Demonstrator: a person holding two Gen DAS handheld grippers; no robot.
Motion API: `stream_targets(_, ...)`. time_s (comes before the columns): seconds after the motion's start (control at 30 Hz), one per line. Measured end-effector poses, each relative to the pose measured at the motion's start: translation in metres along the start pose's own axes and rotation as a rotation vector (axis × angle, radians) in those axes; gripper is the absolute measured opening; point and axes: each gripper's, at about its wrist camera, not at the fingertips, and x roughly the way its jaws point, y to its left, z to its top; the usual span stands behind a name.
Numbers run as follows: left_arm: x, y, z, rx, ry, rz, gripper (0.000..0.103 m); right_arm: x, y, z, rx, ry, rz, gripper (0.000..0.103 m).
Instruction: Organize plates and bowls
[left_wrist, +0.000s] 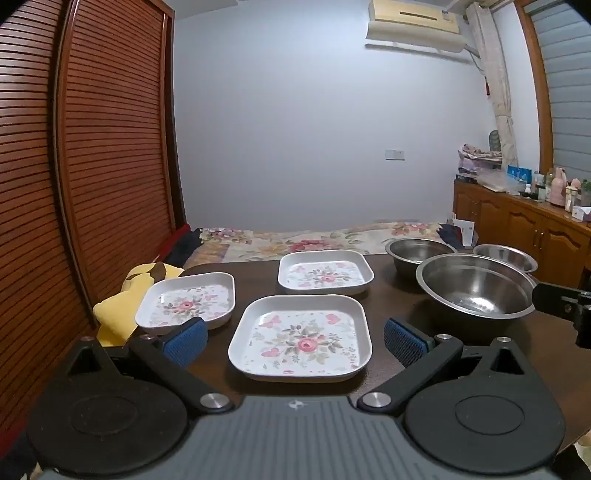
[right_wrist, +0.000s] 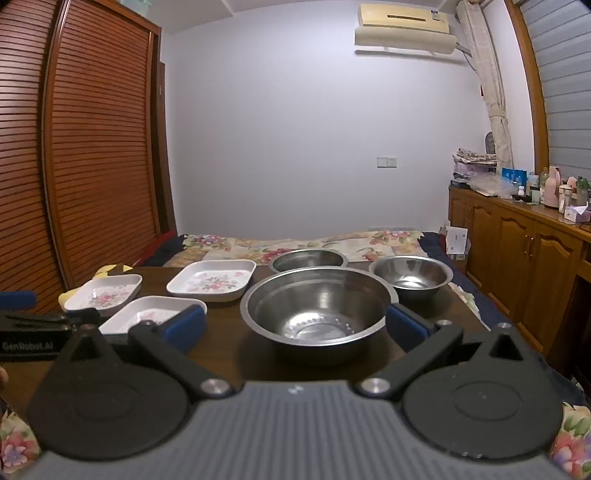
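Three square white floral plates lie on the dark table: a near one (left_wrist: 300, 339), a left one (left_wrist: 186, 303) and a far one (left_wrist: 325, 272). Three steel bowls stand to the right: a large one (right_wrist: 317, 308), a far one (right_wrist: 308, 259) and a small one (right_wrist: 412, 275). My left gripper (left_wrist: 295, 338) is open, its blue pads either side of the near plate, above the table's front. My right gripper (right_wrist: 295, 326) is open, its pads flanking the large bowl. Both grippers are empty.
A yellow plush toy (left_wrist: 127, 295) hangs at the table's left edge. A bed with a floral cover (left_wrist: 314, 240) lies behind the table. A slatted wooden wardrobe (left_wrist: 92, 147) stands on the left and a wooden cabinet (right_wrist: 517, 251) with bottles on the right.
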Motion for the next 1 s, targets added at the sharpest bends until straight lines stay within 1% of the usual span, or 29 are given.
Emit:
stream_targets(0.03,0.000,0.001,0.000,-0.014,0.005,-0.005,0.103,0.000,0.000,0.000,0.001,0.001,0.000,0.103)
stream_targets(0.17,0.000,0.001,0.000,-0.012,-0.002,-0.003,0.103,0.000,-0.001,0.000,0.003,0.000,-0.002,0.103)
stream_targets(0.33,0.001,0.012,0.000,-0.016,-0.001,0.000,0.103,-0.003,-0.005,0.001,0.005,0.000,-0.002,0.103)
stream_targets(0.47,-0.002,0.008,0.002,-0.010,0.000,0.004,0.103,-0.006,-0.008,0.000,0.003,-0.002,-0.003,0.103)
stream_targets(0.53,-0.002,0.008,0.001,-0.009,-0.002,0.005,0.103,-0.001,-0.005,-0.003,0.002,-0.001,-0.004,0.103)
stream_targets(1.0,-0.004,0.008,0.003,-0.007,-0.002,0.012,0.103,-0.002,-0.004,0.000,0.017,-0.008,-0.009,0.103)
